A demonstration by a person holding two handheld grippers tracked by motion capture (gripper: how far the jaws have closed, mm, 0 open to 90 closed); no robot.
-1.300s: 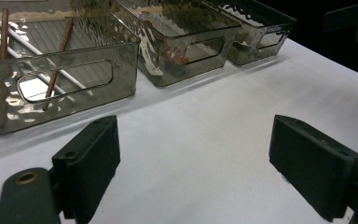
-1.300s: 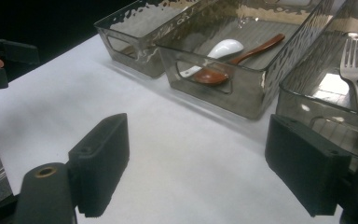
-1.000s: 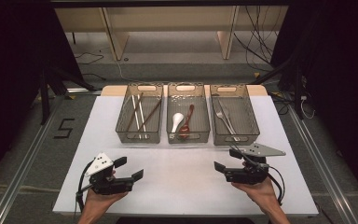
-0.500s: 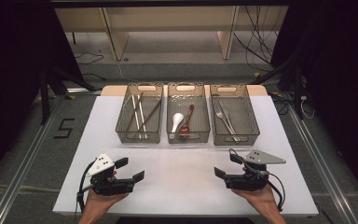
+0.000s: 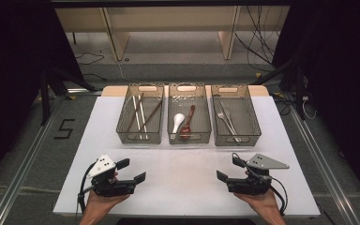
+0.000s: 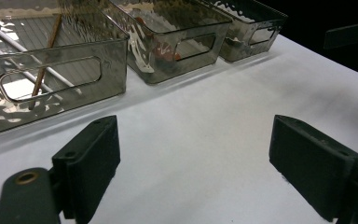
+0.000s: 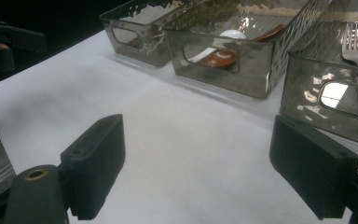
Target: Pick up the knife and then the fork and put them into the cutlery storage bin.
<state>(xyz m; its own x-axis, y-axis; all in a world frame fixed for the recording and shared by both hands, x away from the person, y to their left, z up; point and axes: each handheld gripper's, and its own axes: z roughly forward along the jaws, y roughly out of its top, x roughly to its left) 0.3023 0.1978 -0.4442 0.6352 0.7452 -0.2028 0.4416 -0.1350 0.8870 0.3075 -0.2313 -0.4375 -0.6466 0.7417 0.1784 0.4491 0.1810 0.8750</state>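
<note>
Resting near the counter's [image 5: 187,159] front edge, the left tool [image 5: 132,170] and right tool [image 5: 228,169] both hold their jaws wide apart, gripping nothing. Well apart from them, along the back edge, three clear bins stand side by side: chopsticks [image 5: 140,114] toward the left corner, two spoons [image 5: 183,123] in the middle, a fork [image 5: 226,119] toward the right corner.

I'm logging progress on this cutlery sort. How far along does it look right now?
Looks done: chopsticks lie in the left bin, two spoons in the middle bin, a fork in the right bin. In hand: nothing; the left gripper and right gripper are open over the white table. Left: apparently nothing loose to sort.
</note>
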